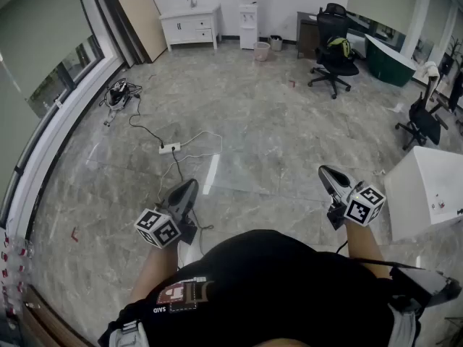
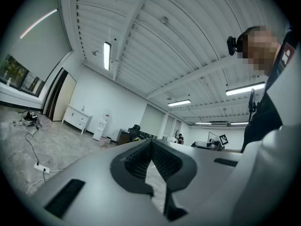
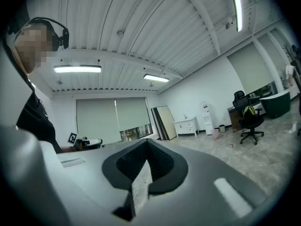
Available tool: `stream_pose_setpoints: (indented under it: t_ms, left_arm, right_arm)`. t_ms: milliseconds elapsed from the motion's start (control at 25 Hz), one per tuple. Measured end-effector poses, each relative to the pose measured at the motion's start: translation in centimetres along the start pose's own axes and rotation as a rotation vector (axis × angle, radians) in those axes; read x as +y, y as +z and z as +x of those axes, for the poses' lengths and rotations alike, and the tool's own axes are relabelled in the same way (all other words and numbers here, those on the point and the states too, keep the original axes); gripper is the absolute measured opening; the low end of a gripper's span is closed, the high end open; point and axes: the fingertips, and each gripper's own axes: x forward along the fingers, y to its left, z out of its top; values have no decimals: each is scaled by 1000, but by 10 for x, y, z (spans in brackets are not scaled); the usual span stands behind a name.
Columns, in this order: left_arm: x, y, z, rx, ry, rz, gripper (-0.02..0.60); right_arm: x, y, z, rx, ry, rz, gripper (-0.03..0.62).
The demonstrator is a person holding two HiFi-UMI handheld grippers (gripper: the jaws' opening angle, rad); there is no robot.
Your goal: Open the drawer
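Note:
A white cabinet (image 1: 189,26) with drawers stands against the far wall, well away from me. It also shows small in the left gripper view (image 2: 77,118) and in the right gripper view (image 3: 186,126). My left gripper (image 1: 187,190) is held low at my left, pointing out over the floor, jaws shut with nothing between them (image 2: 151,142). My right gripper (image 1: 327,173) is held at my right, its jaws also shut and empty (image 3: 146,141). Both are far from the cabinet.
A power strip (image 1: 170,148) with cables lies on the marble floor ahead. A white unit (image 1: 427,194) stands close at my right. Office chairs (image 1: 334,56) (image 1: 423,121), a water dispenser (image 1: 249,24), a bin (image 1: 262,50) and a green tub (image 1: 391,60) stand farther back.

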Motion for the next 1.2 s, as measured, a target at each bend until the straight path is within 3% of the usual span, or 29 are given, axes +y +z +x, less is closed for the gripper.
stream_pose_setpoints:
  t_ms: [760,1200]
  left_arm:
    - [-5,-9,28,11,-13,-8,0]
    - [-39,-21,67,20,-39,-5,0]
  right_arm:
    - [-23,6,-8,-26,-23,7,0]
    - [-55,13,-48,-40,-39,12,0]
